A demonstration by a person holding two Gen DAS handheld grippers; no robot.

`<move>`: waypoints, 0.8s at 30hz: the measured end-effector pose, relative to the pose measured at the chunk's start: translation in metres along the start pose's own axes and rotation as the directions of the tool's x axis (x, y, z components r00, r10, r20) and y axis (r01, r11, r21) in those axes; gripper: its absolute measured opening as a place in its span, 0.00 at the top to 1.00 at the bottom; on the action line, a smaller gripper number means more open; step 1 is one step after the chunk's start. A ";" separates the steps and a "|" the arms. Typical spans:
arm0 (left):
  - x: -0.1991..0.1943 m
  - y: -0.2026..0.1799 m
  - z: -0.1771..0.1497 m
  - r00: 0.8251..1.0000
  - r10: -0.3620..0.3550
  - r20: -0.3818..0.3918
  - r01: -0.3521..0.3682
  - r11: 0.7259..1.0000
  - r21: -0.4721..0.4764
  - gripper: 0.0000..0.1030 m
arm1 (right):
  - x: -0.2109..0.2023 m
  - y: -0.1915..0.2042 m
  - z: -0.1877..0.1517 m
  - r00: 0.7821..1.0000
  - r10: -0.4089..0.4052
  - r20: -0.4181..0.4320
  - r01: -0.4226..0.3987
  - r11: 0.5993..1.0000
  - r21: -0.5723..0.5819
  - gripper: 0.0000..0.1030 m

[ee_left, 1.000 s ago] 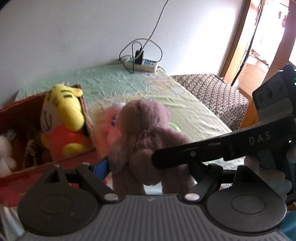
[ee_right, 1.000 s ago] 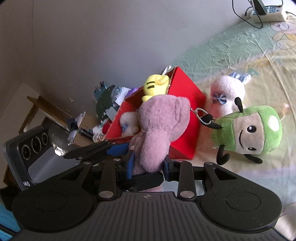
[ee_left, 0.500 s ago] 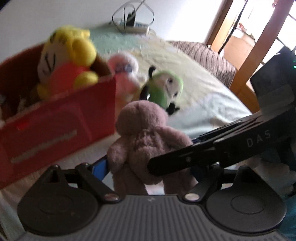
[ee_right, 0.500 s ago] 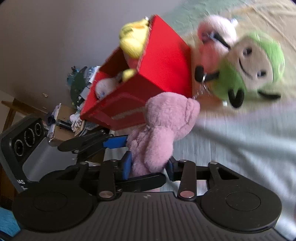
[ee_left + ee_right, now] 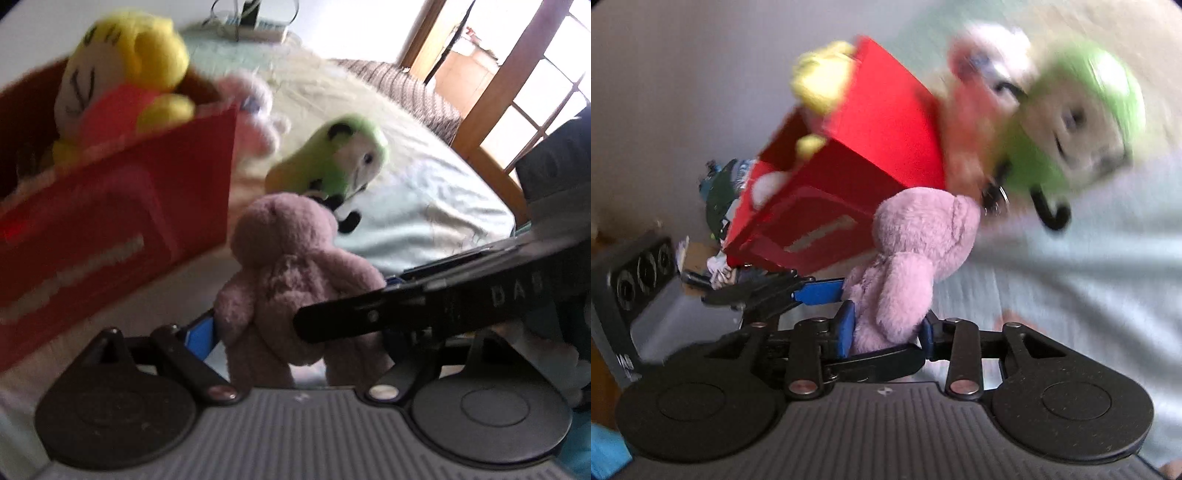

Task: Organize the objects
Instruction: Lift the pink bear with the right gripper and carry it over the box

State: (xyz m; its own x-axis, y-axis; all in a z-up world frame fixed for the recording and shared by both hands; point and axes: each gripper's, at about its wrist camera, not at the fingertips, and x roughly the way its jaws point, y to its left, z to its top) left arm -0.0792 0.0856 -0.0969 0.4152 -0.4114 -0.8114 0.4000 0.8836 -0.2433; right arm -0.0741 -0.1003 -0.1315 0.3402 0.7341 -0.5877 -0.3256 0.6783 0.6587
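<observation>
A mauve plush bear [image 5: 291,273] is held by both grippers at once. My left gripper [image 5: 295,332] is shut on its lower body, and my right gripper [image 5: 886,328] is shut on it too; the bear also shows in the right wrist view [image 5: 916,251]. The right gripper's finger [image 5: 424,306] crosses in front of the bear. The bear hangs low beside a red box [image 5: 110,221] that holds a yellow plush tiger [image 5: 125,70]. A green plush [image 5: 340,158] and a pink plush [image 5: 255,110] lie on the bed behind.
The bed sheet [image 5: 424,192] is pale green. A power strip with cables [image 5: 255,29] lies at the far end by the wall. A wooden frame [image 5: 498,110] stands at the right. Clutter on a side table [image 5: 720,195] sits beyond the box.
Both grippers have come down and back with the bear, from above the box rim to low beside its front wall. The box and plush toys now loom higher in view.
</observation>
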 end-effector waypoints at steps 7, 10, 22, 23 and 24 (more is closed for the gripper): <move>-0.040 -0.029 0.021 0.989 0.005 0.149 -0.027 0.989 0.145 0.17 | -0.040 0.023 0.010 0.988 -0.015 0.152 0.037 0.989 -0.142 0.65; -0.031 -0.028 0.036 0.990 -0.030 0.136 0.015 0.994 0.106 0.17 | -0.057 0.008 0.009 0.967 0.006 0.255 0.014 0.997 -0.077 0.66; 0.001 -0.068 0.100 0.984 -0.049 0.173 0.015 0.982 0.190 0.18 | -0.090 -0.052 0.036 0.890 0.028 0.455 -0.123 0.976 0.179 0.66; -0.006 -0.070 0.105 0.979 -0.047 0.200 0.004 0.978 0.206 0.18 | -0.095 -0.049 0.041 0.878 0.038 0.477 -0.121 0.982 0.145 0.66; -0.010 -0.073 0.111 0.973 -0.045 0.227 -0.007 0.975 0.220 0.18 | -0.098 -0.045 0.048 0.870 0.047 0.492 -0.115 0.987 0.108 0.67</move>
State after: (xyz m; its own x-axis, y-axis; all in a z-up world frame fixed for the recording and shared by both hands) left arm -0.0219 0.0008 -0.0118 0.5715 -0.4903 -0.6580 0.5675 0.8154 -0.1146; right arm -0.0509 -0.2044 -0.0807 0.7141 0.6543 -0.2489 -0.2651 0.5818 0.7689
